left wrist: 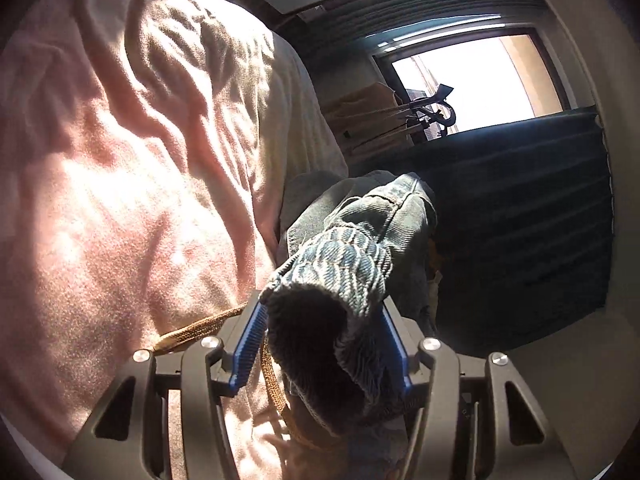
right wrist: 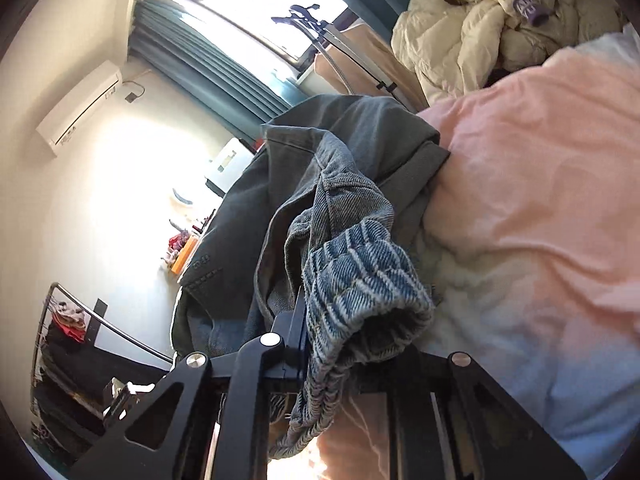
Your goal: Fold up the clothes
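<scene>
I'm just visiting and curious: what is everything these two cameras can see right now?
denim garment: one, faded blue-grey, bunched over the bed, gripped at both ends
blanket: one, pink, covering the bed
brown cord: one, on the blanket
cream duvet: one, heaped beyond the blanket
curtains: teal, by the window
air conditioner: one, white, on the wall
left gripper: blue pads pressing an elastic cuff
right gripper: black, shut on a cuff

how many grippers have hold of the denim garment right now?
2. The left gripper pinches the elasticated blue denim garment beside the pink blanket; the right gripper clamps it too.
</scene>
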Motion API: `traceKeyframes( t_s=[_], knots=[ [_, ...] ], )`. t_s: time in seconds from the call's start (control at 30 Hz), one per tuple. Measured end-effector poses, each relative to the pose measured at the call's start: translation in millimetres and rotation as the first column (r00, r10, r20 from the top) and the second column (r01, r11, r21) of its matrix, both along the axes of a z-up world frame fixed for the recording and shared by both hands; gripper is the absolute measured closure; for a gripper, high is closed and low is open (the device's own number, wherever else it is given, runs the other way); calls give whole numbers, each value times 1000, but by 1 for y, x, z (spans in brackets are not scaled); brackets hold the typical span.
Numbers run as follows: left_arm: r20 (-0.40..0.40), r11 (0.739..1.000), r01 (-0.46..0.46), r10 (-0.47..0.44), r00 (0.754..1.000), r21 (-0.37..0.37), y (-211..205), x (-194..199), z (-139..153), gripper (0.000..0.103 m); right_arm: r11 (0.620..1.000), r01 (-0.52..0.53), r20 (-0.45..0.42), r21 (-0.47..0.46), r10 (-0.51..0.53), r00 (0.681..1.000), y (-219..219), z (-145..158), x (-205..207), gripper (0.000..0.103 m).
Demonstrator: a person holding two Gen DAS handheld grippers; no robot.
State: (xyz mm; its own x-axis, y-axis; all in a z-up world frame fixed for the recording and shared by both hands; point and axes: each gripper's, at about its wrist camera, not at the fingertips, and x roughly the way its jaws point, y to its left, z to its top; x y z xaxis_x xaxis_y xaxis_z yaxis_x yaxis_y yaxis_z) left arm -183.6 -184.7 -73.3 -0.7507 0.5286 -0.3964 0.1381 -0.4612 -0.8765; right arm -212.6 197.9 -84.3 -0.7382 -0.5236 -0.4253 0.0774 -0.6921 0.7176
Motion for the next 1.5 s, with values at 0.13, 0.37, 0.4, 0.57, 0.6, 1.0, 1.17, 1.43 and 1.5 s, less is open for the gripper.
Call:
traceKeyframes(
  t_s=[0.13,0.37,0.4,0.57,0.6,1.0,1.17,1.43,1.5],
  knots=[
    [29,998,18,-19,999,54,2,-5,-10,49,999,-5,-35,51,6,999,-8,21,27,90],
    [37,996,60,-63,997,65,10,-8,-14,49,996,-9,-84,90,16,996,-6,52,68,90],
    [39,995,75,-78,996,69,14,-7,-15,49,995,-7,-88,95,15,996,-3,55,73,90],
    [61,982,151,-158,985,116,33,0,-18,49,995,6,-101,104,5,995,15,72,90,90],
    [70,979,170,-178,982,109,37,4,-16,49,995,12,-100,103,-2,995,20,73,91,90],
    [192,976,195,-174,966,-94,70,32,-22,46,997,57,-79,45,-53,995,79,34,76,90],
    [168,972,200,-178,970,-125,76,31,-17,46,996,90,-40,-3,-90,995,96,14,65,90],
    [66,910,281,-274,959,-305,100,58,20,34,987,160,26,-32,-160,987,117,-16,49,90],
    [81,903,291,-280,957,-317,103,55,16,34,983,178,39,-40,-176,984,121,-21,48,90]
  ],
)
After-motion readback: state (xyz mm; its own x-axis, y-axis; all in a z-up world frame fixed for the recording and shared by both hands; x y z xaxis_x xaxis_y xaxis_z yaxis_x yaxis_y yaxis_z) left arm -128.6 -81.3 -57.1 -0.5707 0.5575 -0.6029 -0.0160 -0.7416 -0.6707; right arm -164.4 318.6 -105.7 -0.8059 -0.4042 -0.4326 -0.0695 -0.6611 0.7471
